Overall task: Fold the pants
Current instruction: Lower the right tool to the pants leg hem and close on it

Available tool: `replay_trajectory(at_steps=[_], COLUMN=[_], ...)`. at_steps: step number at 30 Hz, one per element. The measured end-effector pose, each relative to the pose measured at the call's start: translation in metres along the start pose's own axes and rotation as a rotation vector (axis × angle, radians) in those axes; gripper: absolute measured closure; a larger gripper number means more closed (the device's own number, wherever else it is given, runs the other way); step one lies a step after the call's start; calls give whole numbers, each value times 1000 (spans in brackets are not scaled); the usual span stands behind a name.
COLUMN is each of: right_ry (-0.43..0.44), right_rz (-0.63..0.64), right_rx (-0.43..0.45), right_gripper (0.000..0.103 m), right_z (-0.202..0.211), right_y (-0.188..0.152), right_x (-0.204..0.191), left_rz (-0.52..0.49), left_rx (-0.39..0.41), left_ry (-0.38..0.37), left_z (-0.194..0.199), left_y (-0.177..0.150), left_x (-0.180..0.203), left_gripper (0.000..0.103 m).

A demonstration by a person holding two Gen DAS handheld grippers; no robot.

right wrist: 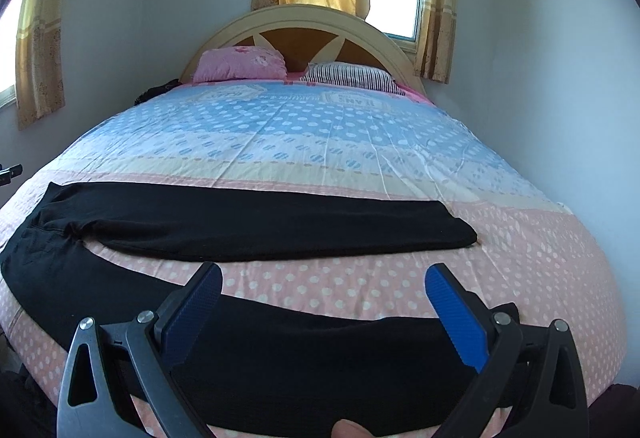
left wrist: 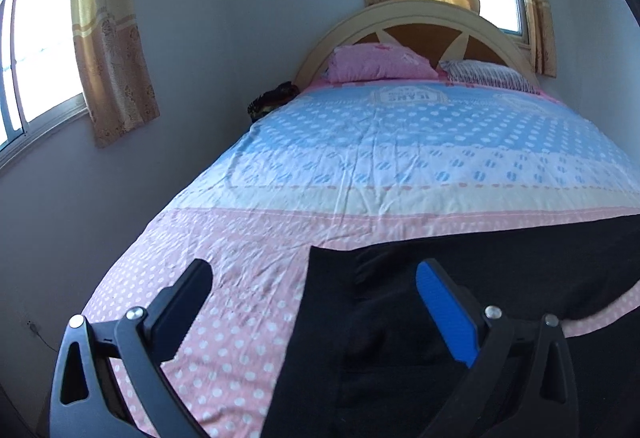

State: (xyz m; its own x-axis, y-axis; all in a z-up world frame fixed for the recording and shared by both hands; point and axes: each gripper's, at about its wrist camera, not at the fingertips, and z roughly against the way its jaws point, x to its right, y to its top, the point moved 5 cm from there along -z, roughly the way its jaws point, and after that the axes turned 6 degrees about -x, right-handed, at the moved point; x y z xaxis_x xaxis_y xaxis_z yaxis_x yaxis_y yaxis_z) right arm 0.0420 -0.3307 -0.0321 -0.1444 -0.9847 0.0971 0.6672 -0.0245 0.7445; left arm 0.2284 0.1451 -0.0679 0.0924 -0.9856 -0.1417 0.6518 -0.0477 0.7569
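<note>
Black pants (right wrist: 256, 230) lie flat across the near end of the bed, legs spread apart: one leg runs to the right further back, the other (right wrist: 304, 366) lies along the near edge. My right gripper (right wrist: 322, 282) is open, hovering above the near leg's end. In the left wrist view the pants' waist end (left wrist: 460, 278) lies at the lower right. My left gripper (left wrist: 314, 278) is open above the waist corner, its right finger over the black cloth, its left finger over the sheet.
The bed carries a pink, cream and blue dotted sheet (right wrist: 320, 142). A pink pillow (right wrist: 240, 64) and a striped pillow (right wrist: 352, 76) lie by the arched headboard (right wrist: 300, 18). Walls and curtained windows (left wrist: 40, 50) surround the bed. Dark items (left wrist: 272, 100) sit at the bed's left side.
</note>
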Motion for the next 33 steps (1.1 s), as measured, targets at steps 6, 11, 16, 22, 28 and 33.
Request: replay_trajectory(at_steps=[6, 11, 16, 22, 28, 33], right_ry=[-13, -57, -61, -47, -85, -123], right_rz=[-58, -79, -99, -131, -199, -219], right_rx=[-103, -142, -177, -235, -258, -252], right_gripper=[25, 26, 28, 41, 46, 46], right_z=[-45, -70, -88, -106, -121, -131], right_y=[19, 29, 27, 26, 34, 48], right_x=[49, 73, 86, 101, 144, 182], left_rz=[-25, -69, -62, -81, -92, -108], left_rx=[-142, -224, -300, -334, -325, -316], left_ry=[-88, -111, -141, -219, -248, -272], left_z=[-68, -112, -140, -147, -145, -146], left_y=[3, 2, -3, -8, -3, -4], left_x=[-3, 3, 1, 10, 14, 15], left_gripper=[17, 22, 32, 46, 68, 78])
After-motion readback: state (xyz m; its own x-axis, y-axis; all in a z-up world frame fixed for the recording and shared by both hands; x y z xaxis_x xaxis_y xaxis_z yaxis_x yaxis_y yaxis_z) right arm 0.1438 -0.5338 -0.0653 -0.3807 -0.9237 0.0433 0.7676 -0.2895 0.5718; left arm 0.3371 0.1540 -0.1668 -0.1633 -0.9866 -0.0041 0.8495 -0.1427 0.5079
